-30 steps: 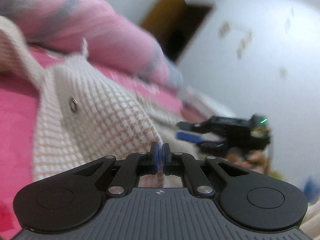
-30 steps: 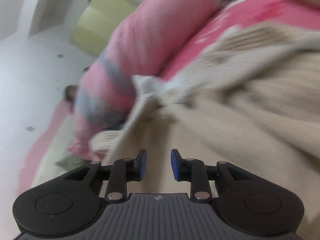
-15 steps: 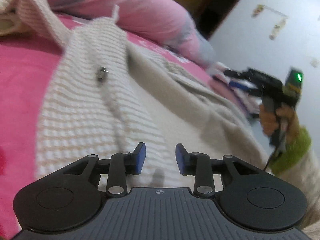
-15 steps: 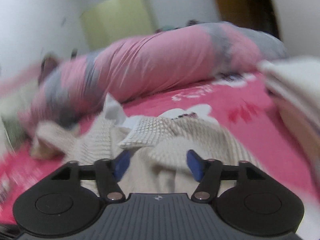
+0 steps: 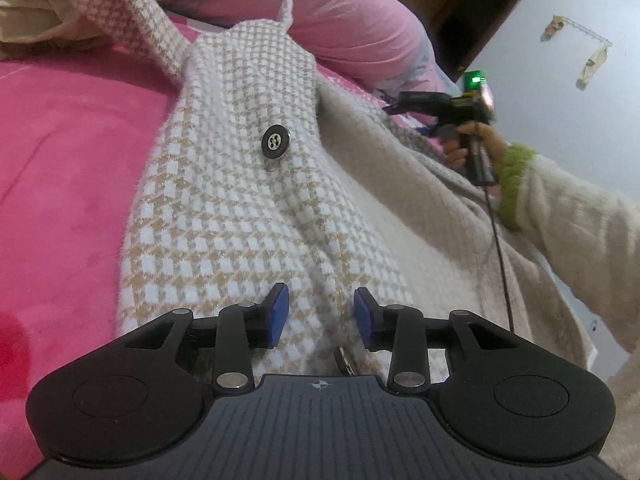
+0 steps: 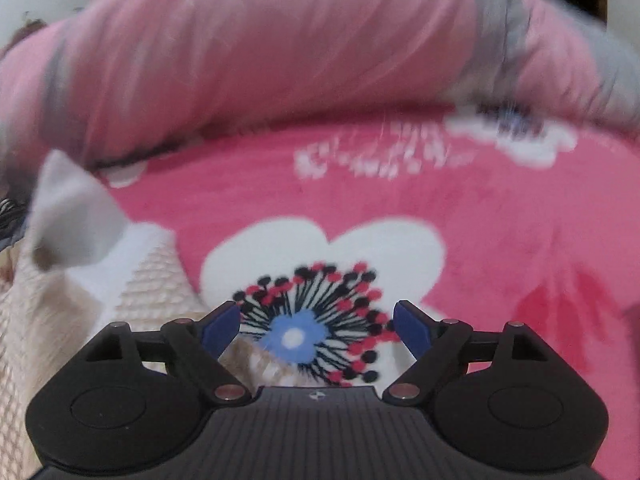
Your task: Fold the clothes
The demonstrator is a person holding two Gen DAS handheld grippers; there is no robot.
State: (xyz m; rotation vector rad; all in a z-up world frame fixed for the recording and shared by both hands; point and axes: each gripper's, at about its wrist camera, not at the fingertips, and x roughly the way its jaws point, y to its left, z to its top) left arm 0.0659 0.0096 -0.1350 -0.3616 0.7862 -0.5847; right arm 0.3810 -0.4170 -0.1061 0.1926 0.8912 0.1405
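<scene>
Bedding fills both views: a hot-pink blanket (image 5: 68,184) printed with white flowers, one big bloom (image 6: 320,276) with a blue centre lying directly ahead of the right gripper (image 6: 316,324), and beyond it a long pink-and-grey striped bolster (image 6: 260,60) across the far side. Spread on the blanket ahead of the left gripper (image 5: 318,312) is the coat (image 5: 224,216), a cream and tan houndstooth weave with a plain fuzzy cream lining (image 5: 404,216) showing to that gripper's right where the front is laid open. One sleeve or flap (image 5: 120,12) trails off to the far left. A dark round button (image 5: 274,142) sits on the woven front, straight ahead of the left gripper's blue pads (image 5: 278,312); a second one peeks out just under its body. In the right wrist view the same weave lies at the lower left, blurred, with a white tag or corner (image 6: 72,216) standing up from it.

The left gripper's jaws are narrowly apart and opening, a ridge of coat fabric running between them without being pinched. The right gripper's jaws are wide and opening, nothing between them, only blanket below. No containers are in sight.
</scene>
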